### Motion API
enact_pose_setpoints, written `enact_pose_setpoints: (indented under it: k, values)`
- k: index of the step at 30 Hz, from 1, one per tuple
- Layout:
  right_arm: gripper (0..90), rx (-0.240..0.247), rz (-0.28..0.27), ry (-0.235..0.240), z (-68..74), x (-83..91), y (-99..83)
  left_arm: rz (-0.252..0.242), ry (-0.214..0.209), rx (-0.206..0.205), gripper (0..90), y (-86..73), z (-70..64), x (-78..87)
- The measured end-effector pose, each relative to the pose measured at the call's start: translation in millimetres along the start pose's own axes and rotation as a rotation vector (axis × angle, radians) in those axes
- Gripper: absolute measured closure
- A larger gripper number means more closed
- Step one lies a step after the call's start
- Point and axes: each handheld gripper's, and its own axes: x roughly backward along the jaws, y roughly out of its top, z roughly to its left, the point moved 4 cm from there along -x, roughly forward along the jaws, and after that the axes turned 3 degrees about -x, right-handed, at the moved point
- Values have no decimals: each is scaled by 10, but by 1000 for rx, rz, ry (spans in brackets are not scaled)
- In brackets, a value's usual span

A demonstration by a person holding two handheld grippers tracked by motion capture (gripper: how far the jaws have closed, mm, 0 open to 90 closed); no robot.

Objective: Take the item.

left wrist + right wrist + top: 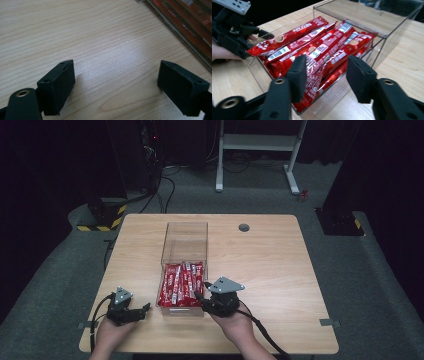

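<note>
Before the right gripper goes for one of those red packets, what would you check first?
1. Right gripper open: ok.
2. Right gripper lined up over the red packets: ok.
3. Packets reachable, clear box has no lid: ok.
4. Left gripper open, holding nothing: ok.
5. Left gripper apart from the box, above the bare table: ok.
6. Which single packet the jaws would close on: cannot tell.

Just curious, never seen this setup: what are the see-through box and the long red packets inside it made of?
The clear rectangular box looks like rigid acrylic or similar plastic: transparent walls, sharp glossy edges. The red stick packets look like shiny foil-plastic film, crinkled and glinting; exact material unsure.
</note>
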Motion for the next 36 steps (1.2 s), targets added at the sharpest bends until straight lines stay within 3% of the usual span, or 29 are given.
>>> enact_pose_setpoints:
  k: [6, 16, 25, 36]
  values:
    - [660, -12, 14, 9, 14, -41, -23, 2, -3, -2, 148, 0, -2, 2]
    - [756, -41, 22, -1, 42, -118, -52, -1, -6, 2, 149, 0, -10, 0]
    - [887, -26, 19, -15, 36, -117, -48, 0, -5, -1, 149, 0, -8, 1]
    - [896, -19, -19, 0, 72, 5, -100, -1, -7, 2, 150, 0, -11, 0]
